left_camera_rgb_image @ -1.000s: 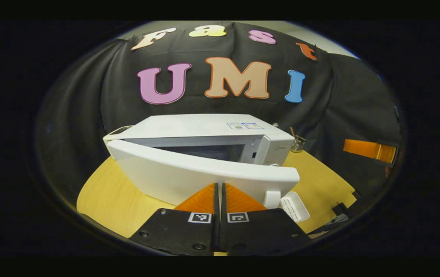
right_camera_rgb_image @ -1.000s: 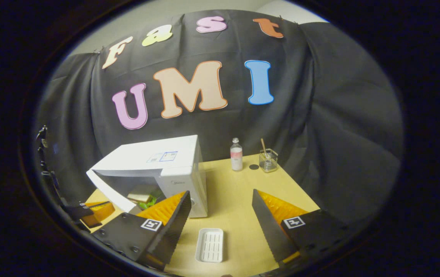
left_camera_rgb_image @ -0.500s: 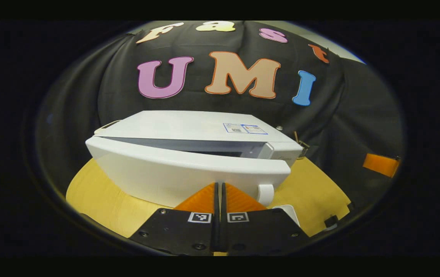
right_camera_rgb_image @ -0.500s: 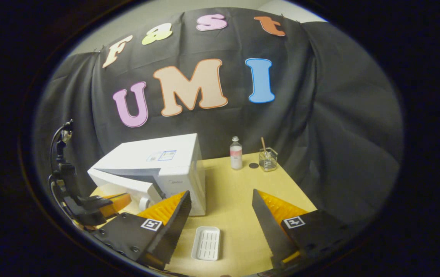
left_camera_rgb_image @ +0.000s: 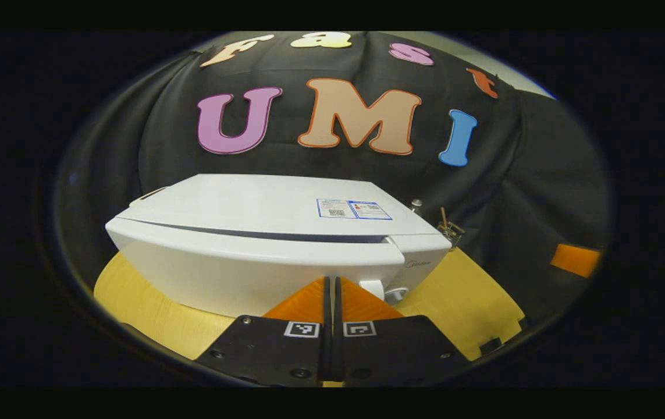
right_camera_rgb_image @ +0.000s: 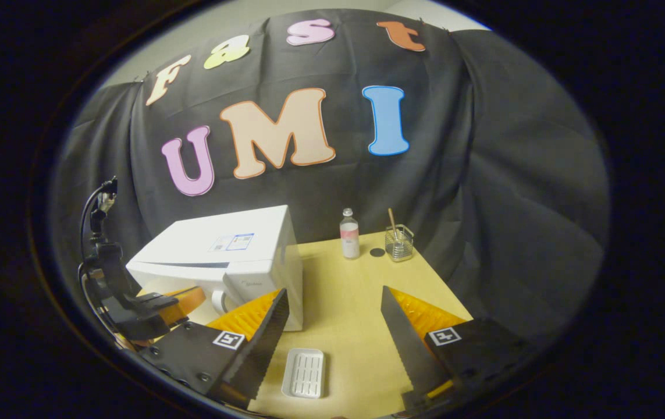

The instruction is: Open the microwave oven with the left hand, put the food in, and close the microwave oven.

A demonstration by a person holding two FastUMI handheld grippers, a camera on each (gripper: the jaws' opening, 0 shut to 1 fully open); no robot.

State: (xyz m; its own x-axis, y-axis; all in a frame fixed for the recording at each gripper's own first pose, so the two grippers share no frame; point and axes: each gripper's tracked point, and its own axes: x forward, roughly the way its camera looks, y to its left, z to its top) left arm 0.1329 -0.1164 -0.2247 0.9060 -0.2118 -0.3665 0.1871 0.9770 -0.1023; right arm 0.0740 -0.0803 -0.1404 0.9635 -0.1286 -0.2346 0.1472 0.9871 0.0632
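My left gripper [left_camera_rgb_image: 331, 285] has its fingers pressed together with nothing between them, tips right up against the front of the microwave oven door [left_camera_rgb_image: 251, 267]. Can't tell whether they actually touch it. The door is nearly flush with the body; a thin dark gap runs along its top edge. The microwave oven [right_camera_rgb_image: 227, 256] sits on the left part of the yellow table [right_camera_rgb_image: 355, 302], sticker on its top panel.

My right gripper [right_camera_rgb_image: 335, 314] hangs over the table with its fingers wide apart, holding nothing. A white ridged tray [right_camera_rgb_image: 304, 372] lies on the table just below and between them, empty.

Food isn't visible from either view.

At the table's far edge: a small bottle [right_camera_rgb_image: 349, 233], a dark round spot beside it, and a wire holder [right_camera_rgb_image: 399, 242] with a stick in it.
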